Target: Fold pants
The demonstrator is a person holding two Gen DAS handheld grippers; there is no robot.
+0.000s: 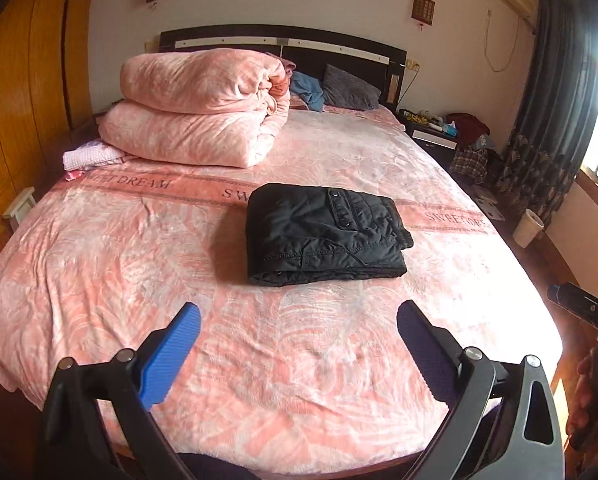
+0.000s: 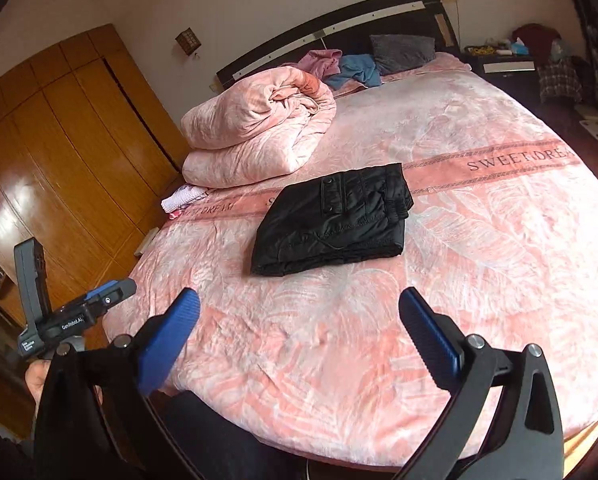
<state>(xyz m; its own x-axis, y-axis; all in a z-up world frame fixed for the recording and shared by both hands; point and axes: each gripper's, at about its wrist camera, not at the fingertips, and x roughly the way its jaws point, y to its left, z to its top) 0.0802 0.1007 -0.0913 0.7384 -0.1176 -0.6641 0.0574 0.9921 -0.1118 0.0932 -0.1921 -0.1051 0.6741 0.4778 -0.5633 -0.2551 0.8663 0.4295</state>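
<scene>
Black pants (image 1: 325,234) lie folded into a compact rectangle in the middle of the pink bed; they also show in the right wrist view (image 2: 333,220). My left gripper (image 1: 299,320) is open and empty, held above the bed's near edge, well short of the pants. My right gripper (image 2: 299,306) is open and empty too, also short of the pants. The left gripper's body shows at the left of the right wrist view (image 2: 71,316). Part of the right gripper shows at the right edge of the left wrist view (image 1: 583,308).
A folded pink quilt (image 1: 199,108) lies at the bed's far left, with pillows and loose clothes (image 1: 339,88) by the dark headboard. A wooden wardrobe (image 2: 59,140) stands left of the bed. A nightstand (image 1: 431,124), curtains and a bin (image 1: 529,226) stand on the right.
</scene>
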